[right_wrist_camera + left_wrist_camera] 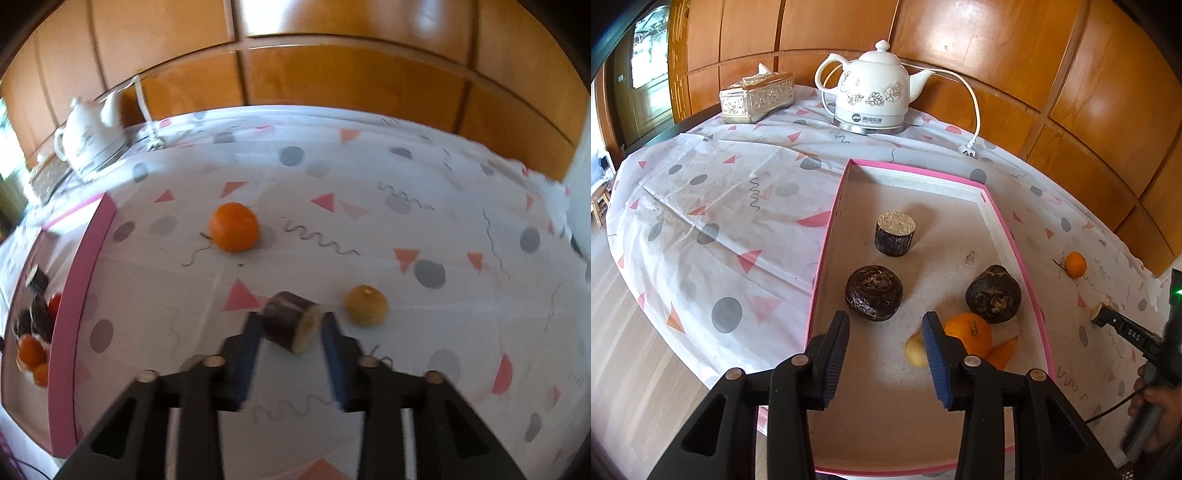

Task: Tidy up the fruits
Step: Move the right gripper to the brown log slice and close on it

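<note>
Two grippers at work | right gripper [290,325] clenched on a dark cut log-shaped piece [292,322], lifted above the table [369,236] | left gripper [886,325] released, empty over the pink tray [827,236] | next, likely: carry piece leftward into tray | orange [233,227] lies beyond it, yellow fruit [366,304] just right.

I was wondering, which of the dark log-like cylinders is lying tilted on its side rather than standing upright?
The cylinder between the right gripper's fingers, outside the box; the one in the pink box stands upright.
</note>
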